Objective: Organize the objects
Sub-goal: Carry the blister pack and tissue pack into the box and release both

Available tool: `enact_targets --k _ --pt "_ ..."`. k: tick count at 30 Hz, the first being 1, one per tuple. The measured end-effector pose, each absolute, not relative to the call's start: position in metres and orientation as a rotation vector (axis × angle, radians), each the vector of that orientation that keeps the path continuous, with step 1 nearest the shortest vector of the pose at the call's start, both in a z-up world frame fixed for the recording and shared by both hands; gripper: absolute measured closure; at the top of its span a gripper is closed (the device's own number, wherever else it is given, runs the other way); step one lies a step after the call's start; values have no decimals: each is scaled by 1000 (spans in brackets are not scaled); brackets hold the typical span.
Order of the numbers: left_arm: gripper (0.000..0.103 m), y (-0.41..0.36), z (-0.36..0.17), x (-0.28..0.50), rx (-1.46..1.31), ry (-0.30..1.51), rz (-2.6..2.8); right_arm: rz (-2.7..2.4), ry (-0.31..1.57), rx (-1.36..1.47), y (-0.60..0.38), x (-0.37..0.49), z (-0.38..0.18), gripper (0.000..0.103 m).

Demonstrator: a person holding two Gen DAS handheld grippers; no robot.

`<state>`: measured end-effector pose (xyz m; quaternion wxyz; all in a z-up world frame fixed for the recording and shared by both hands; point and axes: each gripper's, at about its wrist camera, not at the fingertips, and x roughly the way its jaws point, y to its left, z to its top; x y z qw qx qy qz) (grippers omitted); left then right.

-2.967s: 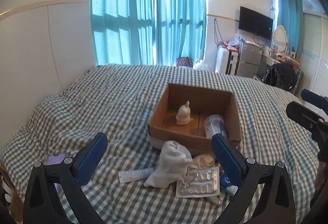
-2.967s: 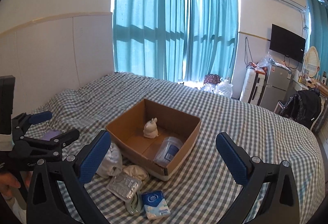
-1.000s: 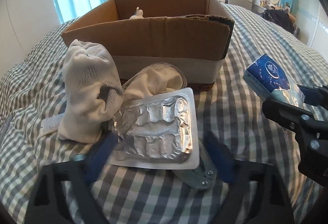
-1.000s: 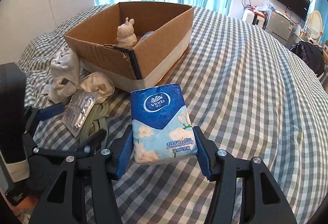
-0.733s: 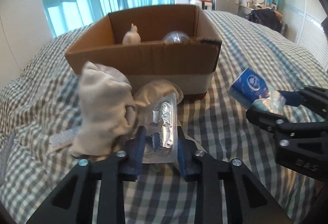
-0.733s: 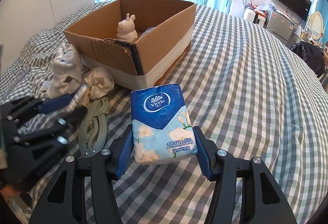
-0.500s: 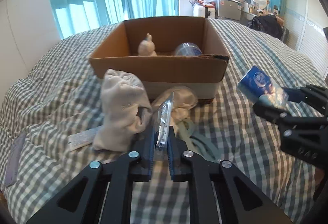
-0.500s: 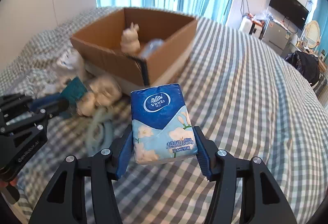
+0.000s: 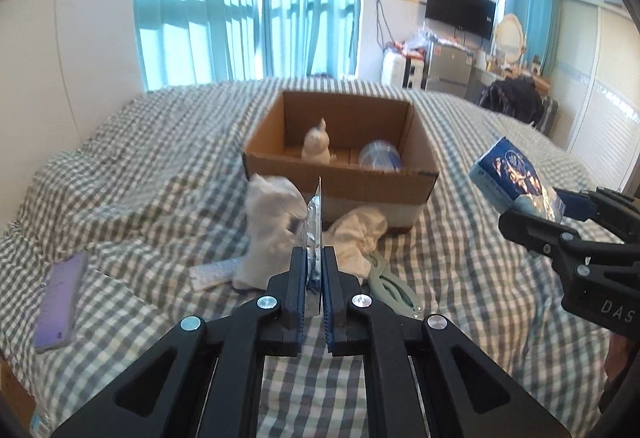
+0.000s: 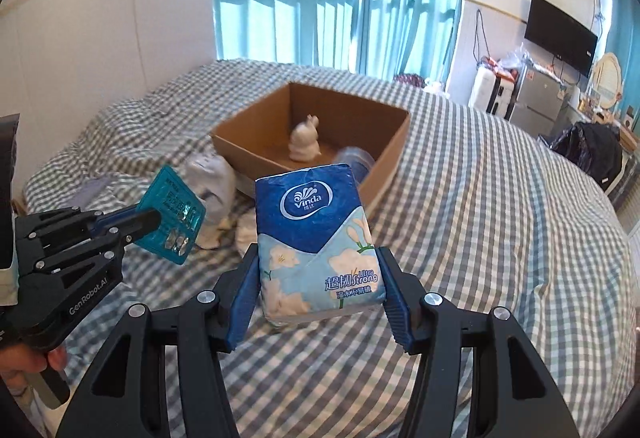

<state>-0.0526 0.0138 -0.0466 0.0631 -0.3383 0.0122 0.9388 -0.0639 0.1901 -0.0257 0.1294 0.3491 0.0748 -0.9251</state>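
My left gripper (image 9: 314,270) is shut on a pill blister pack (image 9: 314,228), held edge-on above the checked bed; the right wrist view shows that pack's teal face (image 10: 172,213). My right gripper (image 10: 316,278) is shut on a blue tissue pack (image 10: 316,238), lifted in the air, and that tissue pack (image 9: 508,173) also appears at the right of the left wrist view. An open cardboard box (image 9: 340,173) stands ahead on the bed, holding a white rabbit figurine (image 9: 316,145) and a clear plastic container (image 9: 378,157).
On the checked bed (image 9: 460,278) by the box lie a white sock (image 9: 268,234), a cream cloth (image 9: 356,238), a small tube (image 9: 212,272), a pale green clip (image 9: 394,290) and a purple phone (image 9: 60,302). A person's hand (image 10: 28,362) holds the left gripper.
The left gripper closed on the blister pack and lifted it off the bed, turning it edge-on. Both grippers rose and drew back from the box, the right still holding the tissue pack.
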Motion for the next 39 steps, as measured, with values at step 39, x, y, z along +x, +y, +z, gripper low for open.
enact_targets --k 39 --pt "96 4 43 -194 -766 -18 2832 -2705 216 783 145 -194 78 48"
